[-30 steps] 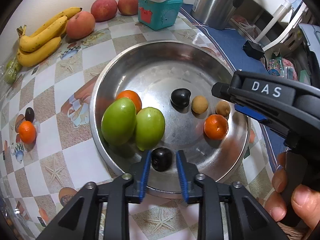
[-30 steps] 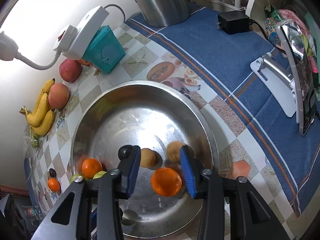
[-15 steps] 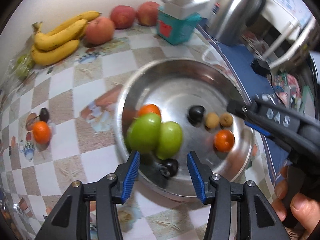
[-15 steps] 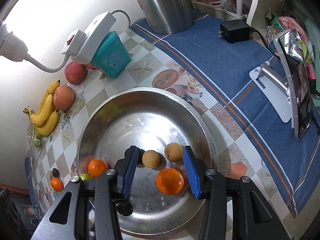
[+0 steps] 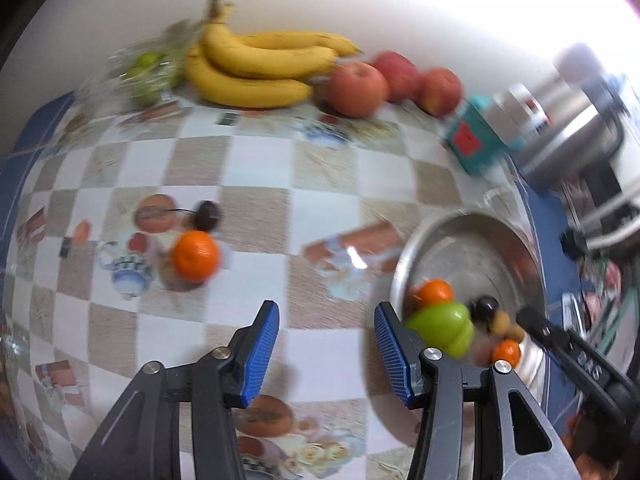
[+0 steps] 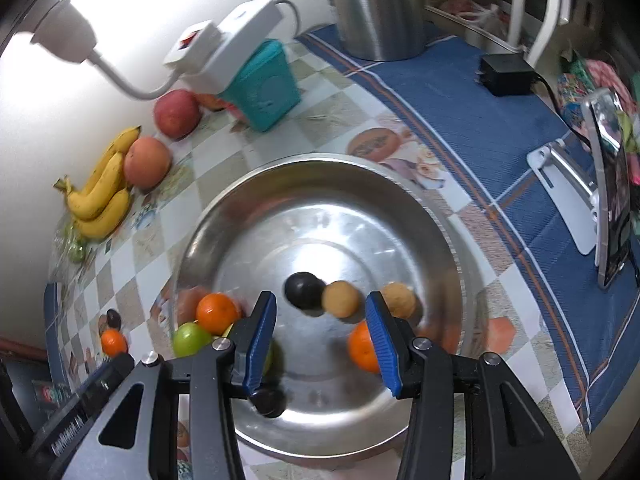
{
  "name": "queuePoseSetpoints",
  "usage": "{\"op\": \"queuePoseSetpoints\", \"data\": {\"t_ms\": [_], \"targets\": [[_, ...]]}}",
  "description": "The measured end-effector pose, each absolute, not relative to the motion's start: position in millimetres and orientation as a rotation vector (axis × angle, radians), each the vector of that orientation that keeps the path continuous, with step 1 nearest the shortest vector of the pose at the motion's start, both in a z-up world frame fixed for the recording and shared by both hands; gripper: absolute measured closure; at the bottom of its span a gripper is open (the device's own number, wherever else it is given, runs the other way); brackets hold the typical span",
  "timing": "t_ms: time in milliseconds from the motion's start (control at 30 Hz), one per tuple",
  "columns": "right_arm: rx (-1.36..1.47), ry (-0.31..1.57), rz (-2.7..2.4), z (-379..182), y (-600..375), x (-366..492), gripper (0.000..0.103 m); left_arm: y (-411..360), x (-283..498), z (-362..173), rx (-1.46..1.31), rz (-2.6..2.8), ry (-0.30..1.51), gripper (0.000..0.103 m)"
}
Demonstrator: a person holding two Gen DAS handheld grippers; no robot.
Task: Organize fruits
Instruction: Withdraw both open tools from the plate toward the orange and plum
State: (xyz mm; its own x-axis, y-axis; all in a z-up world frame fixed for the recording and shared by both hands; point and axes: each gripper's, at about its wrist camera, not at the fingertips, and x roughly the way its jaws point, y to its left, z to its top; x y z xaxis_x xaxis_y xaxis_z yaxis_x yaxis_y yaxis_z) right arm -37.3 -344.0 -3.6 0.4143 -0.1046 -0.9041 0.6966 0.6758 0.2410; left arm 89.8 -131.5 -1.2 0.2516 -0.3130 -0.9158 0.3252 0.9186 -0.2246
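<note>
While both grippers hang steeply downward, their spots suggest a split of labour: the left gripper point(image 5: 326, 340) is over bare checkered tabletop point(image 5: 256, 168) beside the bowl point(image 6: 460, 240), its fingers point(image 5: 262, 354) apart with nothing between them, and it faces the loose orange point(image 5: 195, 256) and the small dark fruit point(image 5: 208, 214) just behind it. Those two lie well apart from the bowl, so I judge them the likely next pick. The right gripper point(image 6: 316, 334) hovers over the bowl, fingers point(image 6: 380, 344) likewise apart and empty; whether it is waiting or choosing a fruit I cannot tell.

Most small fruit sits in the bowl, probably as the collecting place. Inside are a dark round fruit point(image 6: 304, 290), two tan ones point(image 6: 341, 298) touching or nearly so, an orange by the right finger point(image 6: 360, 346), another orange point(image 6: 218, 312) against the green fruit point(image 6: 191, 338) at the left wall, and a second dark fruit point(image 6: 269, 402) near the front rim, partly hidden by a finger. All look smooth, round and apt to roll on the shiny metal.

Along the wall, the bananas point(image 5: 260, 68), three reddish apples point(image 5: 358, 88) and a bag of small green fruit point(image 5: 146, 78) stay grouped outside the bowl; the left view is blurred, so finer detail is lost.
</note>
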Motion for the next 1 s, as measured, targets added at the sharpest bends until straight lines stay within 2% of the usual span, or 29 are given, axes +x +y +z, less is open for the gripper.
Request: {"op": "queuePoseSetpoints", "data": {"t_ms": [300, 433, 467, 500, 533, 667, 800, 1000], "targets": [[0.610, 1.015, -0.483, 13.7, -315.4, -25.2, 0.055, -92.1, 108.3, 3.6, -0.086, -0.341, 1.221, 0.049], [0.583, 1.009, -0.477, 19.8, -308.2, -23.3, 0.055, -88.2, 109.6, 6.3, -0.091, -0.323, 1.211, 0.041], [0.577, 1.010, -0.477, 20.4, -307.2, -22.4, 0.053, -88.2, 109.9, 5.8, -0.091, -0.316, 1.212, 0.037], [0.570, 1.011, -0.479, 20.4, -306.3, -21.6, 0.044, -87.9, 110.4, 5.2, -0.090, -0.309, 1.214, 0.034], [0.567, 1.011, -0.482, 19.7, -306.3, -21.1, 0.039, -87.4, 110.7, 4.2, -0.088, -0.298, 1.216, 0.027], [0.555, 1.028, -0.491, 15.3, -307.0, -20.3, 0.038, -85.9, 112.3, -0.8, -0.062, -0.250, 1.218, 0.003], [0.539, 1.041, -0.497, 12.0, -306.5, -19.0, 0.024, -85.0, 113.7, -7.7, -0.037, -0.231, 1.228, 0.001], [0.522, 1.047, -0.491, 9.7, -304.0, -16.7, 0.022, -89.1, 112.1, -12.0, 0.017, -0.208, 1.216, 0.000]]}}
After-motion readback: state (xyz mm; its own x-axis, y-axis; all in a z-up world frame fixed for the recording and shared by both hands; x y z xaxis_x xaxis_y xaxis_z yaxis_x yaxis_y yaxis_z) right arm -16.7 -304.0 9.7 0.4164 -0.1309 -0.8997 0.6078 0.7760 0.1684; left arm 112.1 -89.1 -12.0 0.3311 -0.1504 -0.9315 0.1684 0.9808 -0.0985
